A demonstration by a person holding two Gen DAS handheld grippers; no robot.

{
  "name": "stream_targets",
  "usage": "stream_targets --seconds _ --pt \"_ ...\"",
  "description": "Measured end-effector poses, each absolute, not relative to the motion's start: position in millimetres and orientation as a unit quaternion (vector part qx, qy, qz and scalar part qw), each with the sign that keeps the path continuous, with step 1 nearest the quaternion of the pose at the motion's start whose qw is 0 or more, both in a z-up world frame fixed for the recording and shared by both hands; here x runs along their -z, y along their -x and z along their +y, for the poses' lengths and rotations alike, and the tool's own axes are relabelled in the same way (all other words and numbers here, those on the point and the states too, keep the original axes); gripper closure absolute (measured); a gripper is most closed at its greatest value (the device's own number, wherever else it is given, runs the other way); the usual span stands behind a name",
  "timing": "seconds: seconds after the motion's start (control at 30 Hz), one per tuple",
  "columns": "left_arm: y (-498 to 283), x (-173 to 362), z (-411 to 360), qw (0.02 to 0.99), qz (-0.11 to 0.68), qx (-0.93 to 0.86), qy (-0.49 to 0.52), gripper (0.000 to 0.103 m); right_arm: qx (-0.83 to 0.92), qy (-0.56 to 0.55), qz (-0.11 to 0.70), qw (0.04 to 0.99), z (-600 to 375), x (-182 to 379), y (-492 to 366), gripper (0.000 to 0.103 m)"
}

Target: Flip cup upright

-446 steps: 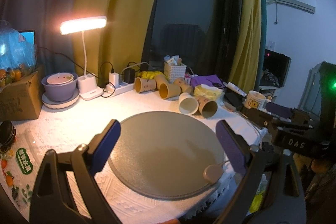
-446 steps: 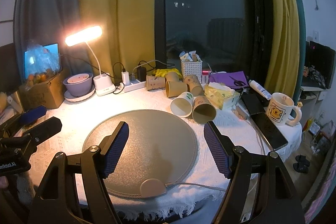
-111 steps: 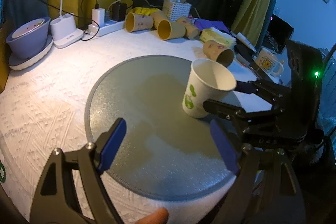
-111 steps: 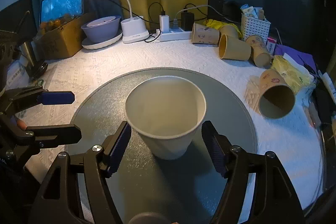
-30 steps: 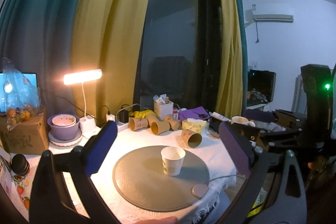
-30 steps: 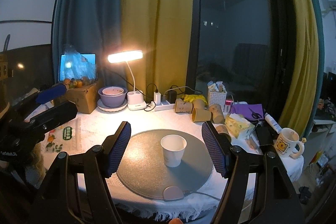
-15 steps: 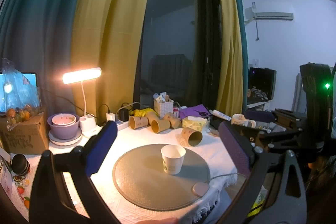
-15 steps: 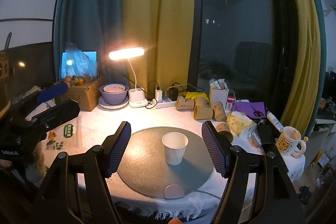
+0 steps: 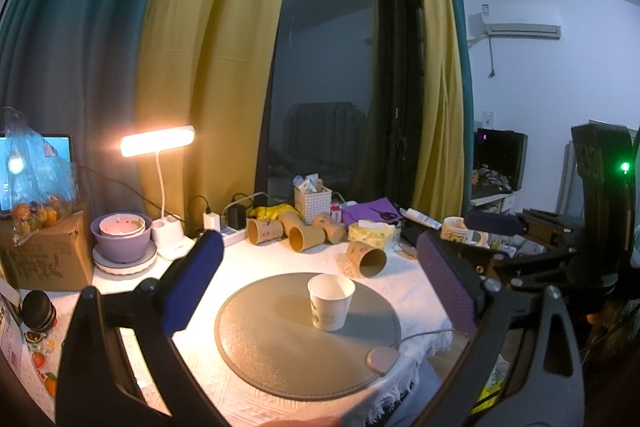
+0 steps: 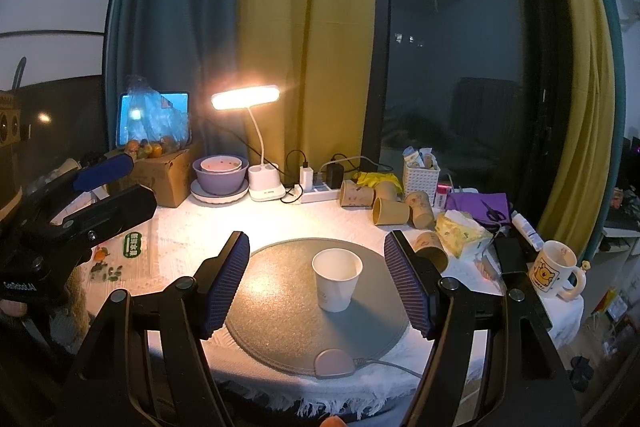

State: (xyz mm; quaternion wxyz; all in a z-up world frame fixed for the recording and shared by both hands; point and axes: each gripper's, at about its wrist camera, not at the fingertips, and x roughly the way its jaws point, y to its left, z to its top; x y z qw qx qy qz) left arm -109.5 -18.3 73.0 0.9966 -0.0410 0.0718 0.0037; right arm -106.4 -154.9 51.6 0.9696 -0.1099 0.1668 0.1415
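A white paper cup (image 9: 330,302) stands upright, mouth up, on the round grey mat (image 9: 272,351); it also shows in the right wrist view (image 10: 337,279) on the mat (image 10: 280,319). My left gripper (image 9: 320,287) is open and empty, held back from the table and above it. My right gripper (image 10: 320,283) is open and empty too, well back from the cup. Each gripper shows in the other's view, at the right edge (image 9: 520,239) and the left edge (image 10: 92,195).
Several brown paper cups (image 10: 390,211) lie on their sides at the back, one (image 10: 430,249) by the mat's right edge. A lit desk lamp (image 10: 245,97), purple bowl (image 10: 220,173), power strip (image 10: 316,193), tissue pack (image 10: 460,233), phone (image 10: 510,255) and mug (image 10: 554,269) crowd the table.
Both grippers stay open and pulled back. The view has shifted slightly; the cup stands where it was on the mat.
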Motion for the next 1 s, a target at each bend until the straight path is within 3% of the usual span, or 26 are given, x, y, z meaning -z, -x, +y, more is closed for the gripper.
stream_targets --seconds 1.0 --pt "109.2 -73.4 -18.5 0.997 0.072 -0.003 0.04 0.005 -0.142 0.111 0.169 0.969 -155.7 -49.4 106.1 0.03"
